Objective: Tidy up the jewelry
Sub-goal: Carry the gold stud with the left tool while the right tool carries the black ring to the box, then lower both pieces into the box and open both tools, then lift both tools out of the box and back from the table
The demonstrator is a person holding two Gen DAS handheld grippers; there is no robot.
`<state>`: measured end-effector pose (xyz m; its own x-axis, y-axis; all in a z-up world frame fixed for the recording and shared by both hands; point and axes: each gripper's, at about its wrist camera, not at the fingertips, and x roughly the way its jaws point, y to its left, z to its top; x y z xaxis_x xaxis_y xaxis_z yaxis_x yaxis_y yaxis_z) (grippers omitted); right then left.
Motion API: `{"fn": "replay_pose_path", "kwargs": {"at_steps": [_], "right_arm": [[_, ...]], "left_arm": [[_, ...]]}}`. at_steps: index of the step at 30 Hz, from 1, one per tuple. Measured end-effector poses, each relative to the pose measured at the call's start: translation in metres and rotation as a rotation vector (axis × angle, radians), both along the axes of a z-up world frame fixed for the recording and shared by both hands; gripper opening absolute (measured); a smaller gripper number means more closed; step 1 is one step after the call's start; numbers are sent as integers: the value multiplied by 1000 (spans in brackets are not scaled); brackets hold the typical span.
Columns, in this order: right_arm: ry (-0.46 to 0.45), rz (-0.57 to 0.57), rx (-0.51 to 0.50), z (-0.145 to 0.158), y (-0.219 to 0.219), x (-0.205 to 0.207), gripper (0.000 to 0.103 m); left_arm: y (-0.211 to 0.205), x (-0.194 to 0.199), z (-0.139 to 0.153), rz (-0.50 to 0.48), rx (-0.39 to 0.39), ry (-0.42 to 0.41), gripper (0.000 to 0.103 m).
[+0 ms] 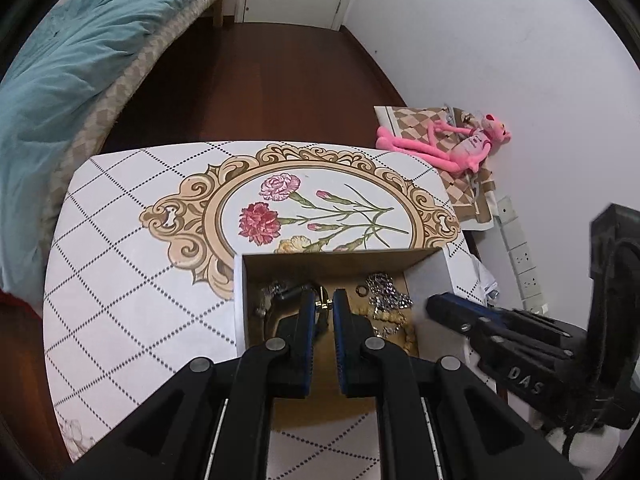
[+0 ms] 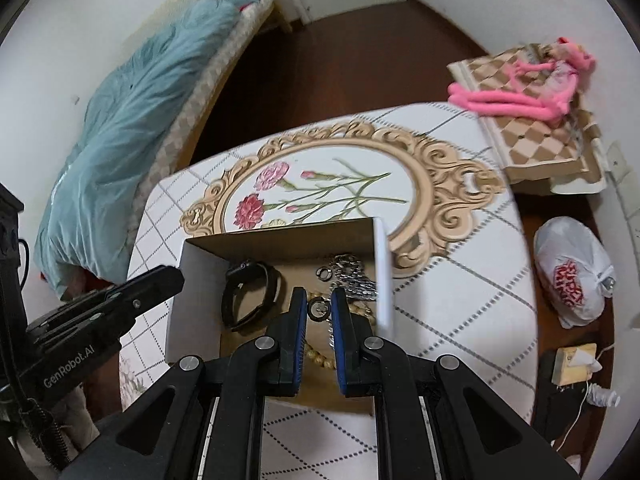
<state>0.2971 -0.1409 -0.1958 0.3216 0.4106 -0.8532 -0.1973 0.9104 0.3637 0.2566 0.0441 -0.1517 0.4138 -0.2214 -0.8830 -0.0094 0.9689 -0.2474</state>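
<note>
Covering most of both views, the desk [image 1: 132, 280] wears a white cloth with a dotted diamond grid and a gold oval frame of carnations. On its near side sits an open cardboard box [image 1: 340, 258] with white outer walls, and the jewelry lies on its brown floor. Beyond the desk to the left is a bed with a blue duvet [image 1: 60, 92]; to the far right a pink plush toy [image 1: 452, 148] lies on a checkered board by the wall.

Inside the box, a black watch [image 2: 250, 294] lies at the left, a silver chain [image 2: 356, 278] is heaped at the right, and a string of cream beads [image 2: 320, 354] curls along the near part.

Over the box, the left claw [image 1: 322, 300] has its jaws pressed nearly together, pinching a small gold-coloured piece [image 1: 323, 303] at the tips; what kind of piece it is I cannot tell. The right claw [image 2: 319, 300] stands narrowly closed on a small dark ring [image 2: 319, 309], which sits between its blue pads [image 2: 338, 320] above the beads.
</note>
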Motion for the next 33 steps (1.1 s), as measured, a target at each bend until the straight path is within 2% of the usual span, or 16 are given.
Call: {"fn": "replay_pose_path", "kwargs": {"at_steps": [6,7,8,9,11,12,13,18,20,21,23,24,26,27,28,33], "right_arm": [[94,22,15,-14,14,26,14],[93,20,18,-13,14,28,17],[93,20,24,-12,14,29,24],[89,15,22,-11,14,29,27],[67,10,11,-6,13,30,29],[64,9,11,-3,13,29,29],[58,6,3,-1,12,30,29],[-21,-15,-87,15,10,19,30],[-55,-26,-147,19,9,11,40],[-70,-31,-168,21,8,6,44],[-87,-41,-218,21,6,0,58],[-95,-46,-241,20,4,-6,61],[-102,-57,-278,18,2,-13,80],[-105,-60,-298,16,1,-18,86],[-106,-62,-312,15,1,-21,95],[-134,-83,-390,17,-2,-41,98]], "left_arm": [[11,13,-3,58,46,42,11],[13,14,-2,66,52,37,12],[16,14,-2,71,59,32,12],[18,14,0,75,68,27,16],[22,13,1,90,78,23,38],[25,13,2,98,78,17,60],[28,11,3,106,77,7,69],[34,2,8,133,107,-10,69],[34,-5,8,139,121,-14,70],[33,-9,8,140,133,-16,74],[31,-16,7,143,155,-18,86],[30,-21,6,145,164,-18,92],[28,-28,4,152,180,-14,93],[26,-32,3,156,193,-13,95],[25,-35,2,159,206,-13,101],[19,-49,5,169,265,-53,103]]}}
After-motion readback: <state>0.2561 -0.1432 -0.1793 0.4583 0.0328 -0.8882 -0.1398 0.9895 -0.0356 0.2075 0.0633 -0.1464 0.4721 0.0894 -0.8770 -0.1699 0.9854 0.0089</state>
